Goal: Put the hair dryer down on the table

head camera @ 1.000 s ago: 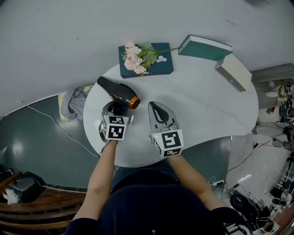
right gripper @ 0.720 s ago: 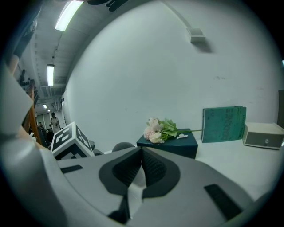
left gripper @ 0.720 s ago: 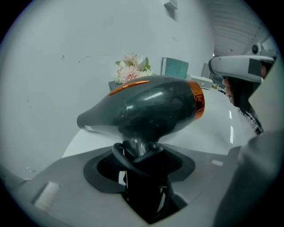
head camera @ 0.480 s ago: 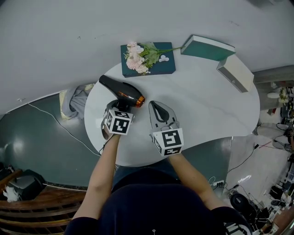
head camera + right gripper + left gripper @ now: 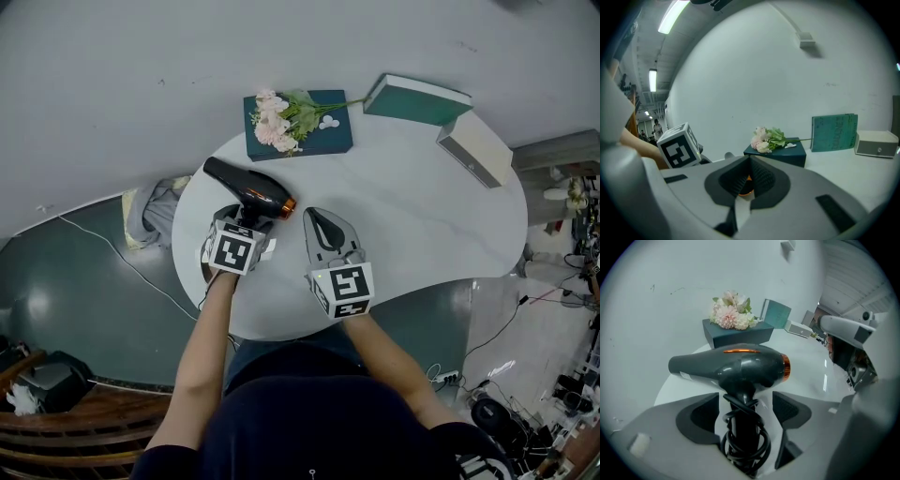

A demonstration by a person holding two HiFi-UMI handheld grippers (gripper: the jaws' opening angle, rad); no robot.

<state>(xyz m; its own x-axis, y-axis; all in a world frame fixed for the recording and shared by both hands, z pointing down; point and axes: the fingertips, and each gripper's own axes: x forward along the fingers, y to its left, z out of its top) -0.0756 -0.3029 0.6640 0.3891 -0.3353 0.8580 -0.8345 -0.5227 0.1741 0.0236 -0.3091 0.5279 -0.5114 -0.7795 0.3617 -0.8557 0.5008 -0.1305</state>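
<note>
At the table's [image 5: 422, 225] nine o'clock, the left gripper's [image 5: 246, 223] fingers are opening off the rigid, top-heavy hair dryer's [image 5: 246, 186] cord-wrapped handle, likely its best hold, while the right gripper's [image 5: 313, 215] fingers are together.

place: lab-like workroom | cues: floor cables [image 5: 127, 264], power strip [image 5: 448, 376], ceiling tube lights [image 5: 652, 79]

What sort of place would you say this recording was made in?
Probably a lab or workshop staged for recording, not a home: a white table against a bare wall, loose cables and a power strip on the floor, and ceiling tube lights.
</note>
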